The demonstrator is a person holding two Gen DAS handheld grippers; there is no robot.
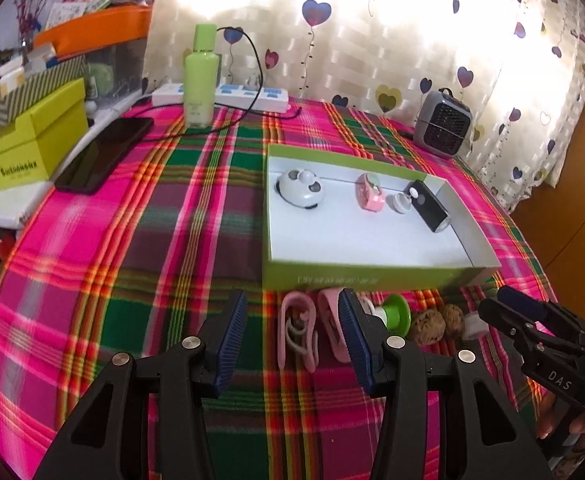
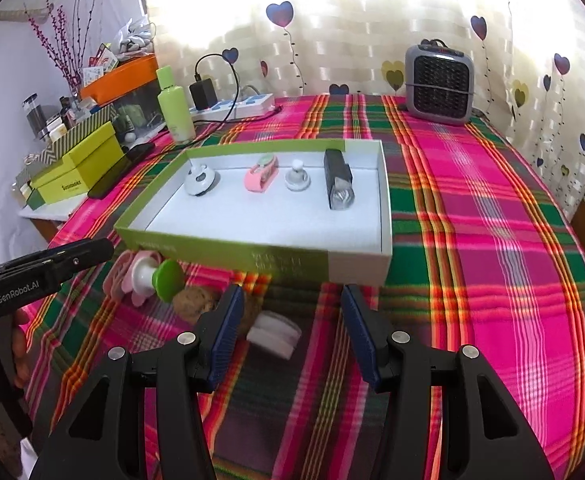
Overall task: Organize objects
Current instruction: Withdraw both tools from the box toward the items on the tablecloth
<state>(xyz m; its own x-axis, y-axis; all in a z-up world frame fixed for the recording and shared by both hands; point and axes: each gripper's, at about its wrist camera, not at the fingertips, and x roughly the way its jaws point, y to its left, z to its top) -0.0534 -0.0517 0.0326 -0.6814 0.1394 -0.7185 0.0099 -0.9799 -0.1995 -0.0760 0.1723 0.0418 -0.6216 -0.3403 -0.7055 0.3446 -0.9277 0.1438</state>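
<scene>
Left wrist view: left gripper (image 1: 292, 320) hangs with jaws parted about halfway, grasping nothing; a pink clip (image 1: 297, 336) lies on the plaid cloth (image 1: 132, 240) between its fingers, untouched. Right of it along the near edge of the green box lid (image 1: 372, 278) sit a green-and-white knob (image 1: 392, 314) and two walnuts (image 1: 438, 322). Right gripper (image 2: 288, 316) is likewise released and empty, poised over a white roll (image 2: 274, 334). Inside the lid, along its far edge, stand a panda gadget (image 1: 300, 189), pink gadget (image 1: 370, 192), small white cap (image 1: 398, 203) and black torch (image 1: 428, 206). At the table's far edge: green bottle (image 1: 201, 76), power strip (image 1: 220, 98), grey heater (image 2: 438, 84), against a heart-print curtain (image 2: 352, 32).
</scene>
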